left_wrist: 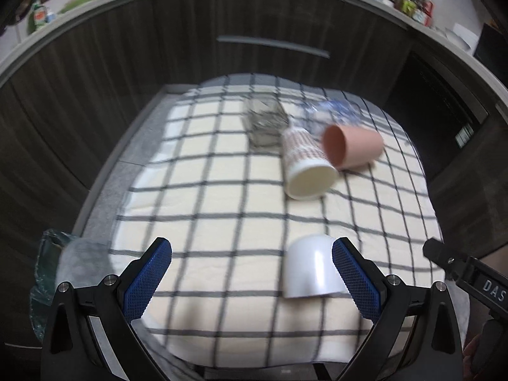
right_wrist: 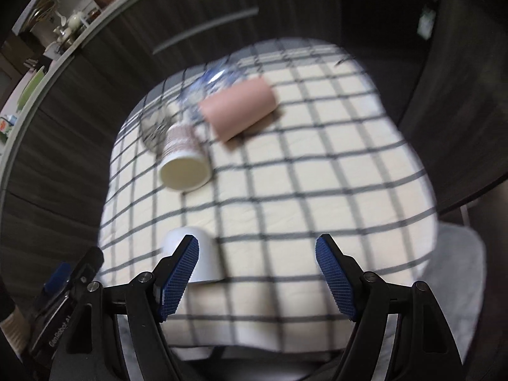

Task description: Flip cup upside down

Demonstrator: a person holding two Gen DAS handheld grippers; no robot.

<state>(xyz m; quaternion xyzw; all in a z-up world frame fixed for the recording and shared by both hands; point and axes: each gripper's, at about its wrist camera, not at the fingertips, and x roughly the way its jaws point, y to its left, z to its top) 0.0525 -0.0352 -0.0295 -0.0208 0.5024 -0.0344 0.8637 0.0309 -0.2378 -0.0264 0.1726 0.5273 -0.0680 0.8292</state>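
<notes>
A plain white cup [left_wrist: 309,268] stands upside down on the checked cloth [left_wrist: 206,197], just inside my left gripper's right finger; it also shows in the right wrist view [right_wrist: 203,254] behind my right gripper's left finger. A patterned white cup [left_wrist: 306,165] [right_wrist: 184,162] lies on its side, mouth toward me. A pink cup [left_wrist: 352,147] [right_wrist: 239,108] lies on its side beside it. My left gripper [left_wrist: 252,281] is open and empty. My right gripper [right_wrist: 257,277] is open and empty above the cloth's near edge.
A clear glass [left_wrist: 265,122] [right_wrist: 152,127] and a clear blue-marked item [left_wrist: 330,111] [right_wrist: 212,79] sit at the far side of the cloth. Dark cabinet fronts [left_wrist: 158,47] ring the table. A plastic bag [left_wrist: 47,263] hangs at the left edge.
</notes>
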